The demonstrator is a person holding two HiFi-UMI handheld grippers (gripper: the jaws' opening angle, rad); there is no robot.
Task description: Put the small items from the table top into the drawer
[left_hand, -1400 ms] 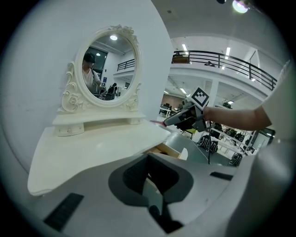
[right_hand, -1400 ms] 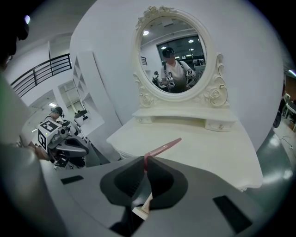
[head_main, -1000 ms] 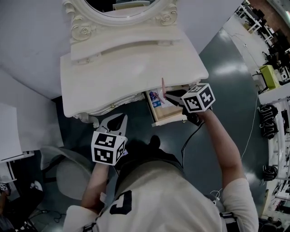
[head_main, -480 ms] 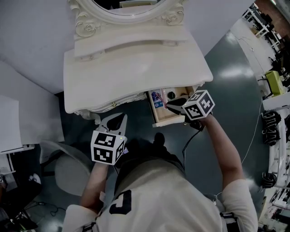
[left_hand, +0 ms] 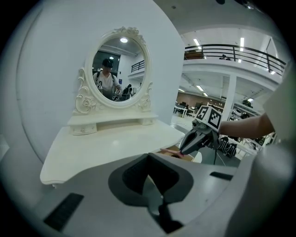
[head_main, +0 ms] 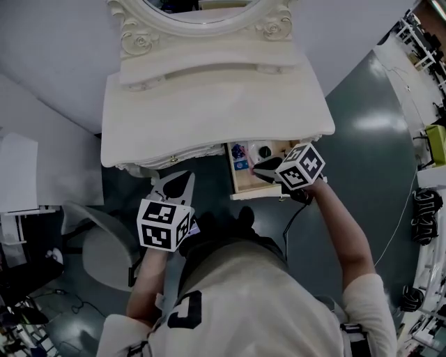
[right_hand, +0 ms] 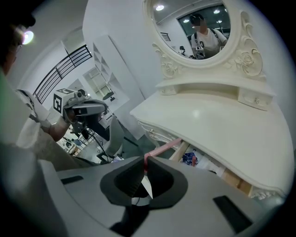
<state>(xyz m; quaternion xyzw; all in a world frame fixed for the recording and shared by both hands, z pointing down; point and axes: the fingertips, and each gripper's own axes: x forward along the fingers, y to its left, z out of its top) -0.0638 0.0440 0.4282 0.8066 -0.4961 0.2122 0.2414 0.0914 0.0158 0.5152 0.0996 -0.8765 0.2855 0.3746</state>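
The white dressing table has its right drawer pulled open. My right gripper reaches down into the drawer, shut on a thin pink stick that pokes out past the pads toward the table edge. From the left gripper view the same right gripper hangs over the drawer with the pink stick at its tip. A blue patterned packet and a dark round item lie inside the drawer. My left gripper hovers below the table's front edge, shut and empty.
An oval mirror in a carved frame stands at the back of the table, with a low shelf under it. A grey chair sits at the lower left. A cable hangs from the right gripper over the dark floor.
My right gripper has sunk into the drawer with the pink stick, which stood up above the table edge before and now lies low. The left gripper drifted slightly.
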